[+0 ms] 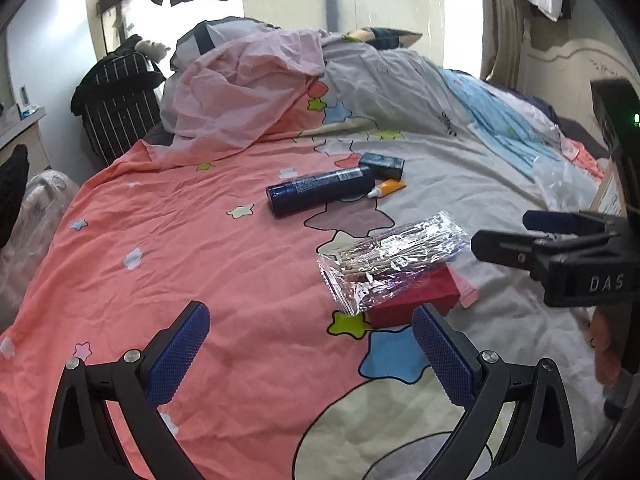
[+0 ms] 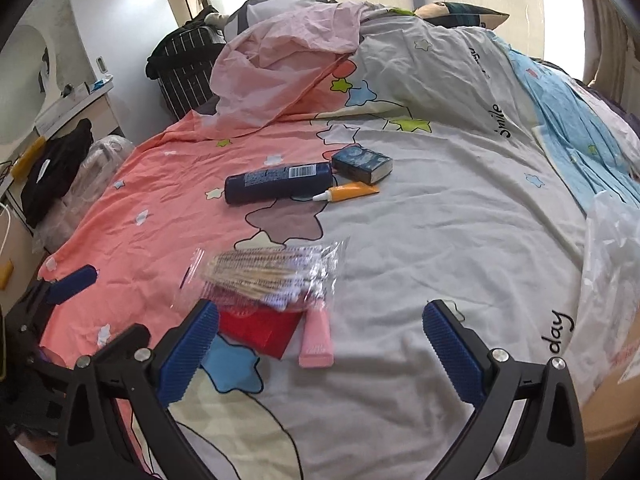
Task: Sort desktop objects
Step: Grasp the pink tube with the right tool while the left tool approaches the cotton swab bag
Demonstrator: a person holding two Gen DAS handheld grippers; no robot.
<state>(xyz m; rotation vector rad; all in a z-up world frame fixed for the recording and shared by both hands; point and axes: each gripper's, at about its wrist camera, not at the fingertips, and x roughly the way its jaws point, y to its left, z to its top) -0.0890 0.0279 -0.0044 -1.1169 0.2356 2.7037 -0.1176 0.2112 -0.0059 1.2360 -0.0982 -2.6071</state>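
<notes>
Desktop objects sit in two clusters on the bed, none on a desk. Left tool [image 1: 310,344]: jaws wide apart, nothing held, hovering over the coral side of the cartoon-print duvet [image 1: 180,240]. Right tool [image 2: 320,344]: also wide apart, nothing held, low over the near cluster.

Near cluster, just ahead of both tools:
- clear crinkly bag of wooden sticks [image 2: 272,276], lying on top of a red box [image 2: 260,330]. Light, slippery film, contents shift. I'd pinch a bag edge or the stick bundle across its narrow axis.
- red box: flat, rigid card, sharp edges. Grip across the short side once the bag is off.
- pink tube [image 2: 316,338] touching the box edge, partly under the bag. Soft plastic, squeezes; take it mid-body, light force.

Far cluster, well apart from the tools:
- dark blue bottle [image 2: 280,186] on its side, glossy, round, likely to roll. Heaviest item probably. Grip across the diameter near the middle.
- small blue carton [image 2: 362,166], stiff, touching the bottle end.
- orange tube [image 2: 348,193] with white cap, soft, just beside both.

Duvet is soft and wrinkled, so things sink and tilt.
</notes>
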